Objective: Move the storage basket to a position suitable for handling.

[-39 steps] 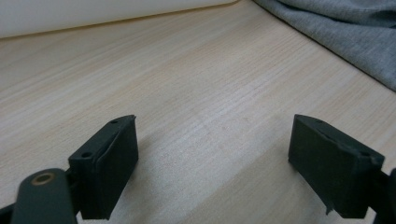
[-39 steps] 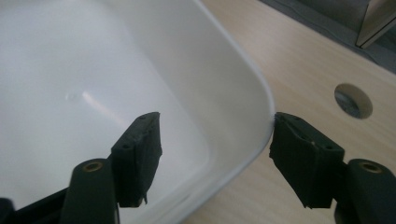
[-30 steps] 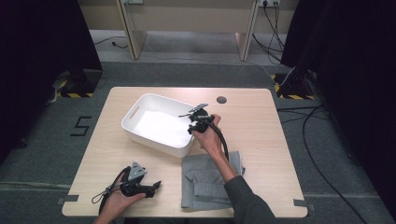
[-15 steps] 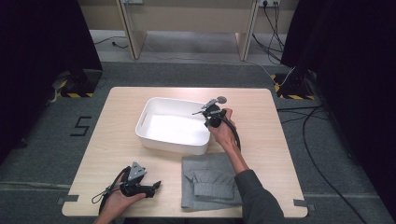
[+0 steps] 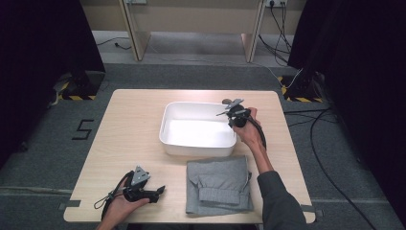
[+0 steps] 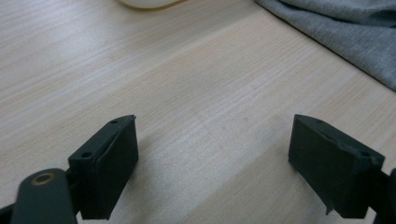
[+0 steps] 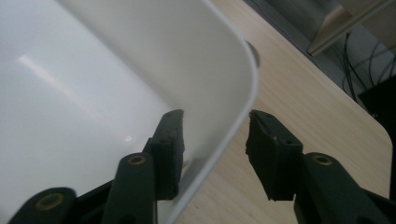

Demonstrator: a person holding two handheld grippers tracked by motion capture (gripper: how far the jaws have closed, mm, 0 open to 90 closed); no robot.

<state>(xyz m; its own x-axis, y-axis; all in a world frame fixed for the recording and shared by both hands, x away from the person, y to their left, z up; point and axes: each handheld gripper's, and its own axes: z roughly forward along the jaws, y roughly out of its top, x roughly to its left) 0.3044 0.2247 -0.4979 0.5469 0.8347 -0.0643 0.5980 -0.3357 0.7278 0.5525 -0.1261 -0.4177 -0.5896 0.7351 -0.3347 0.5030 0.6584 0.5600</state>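
- the white tub (image 5: 198,129) sits near the middle of the tabletop (image 5: 134,124), long side across, lying flat and empty.
- the right claw (image 7: 215,140) straddles the tub's right-hand wall near its far corner: one jaw inside the tub, the other outside over the bare wood.
- its jaws have just been closing, with the rim between them; in the right gripper view a gap shows on both sides of the wall, so the pads are not pressing on it.
- in the high view the right claw (image 5: 229,113) is at the tub's far right corner, the hand behind it over the tabletop.
- the left claw (image 6: 215,163) rests low over bare wood at the near left of the tabletop, jaws wide apart with nothing between them.
- a folded grey garment (image 5: 219,184) lies just in front of the tub, close to its near wall; its edge shows at the upper right of the left gripper view.
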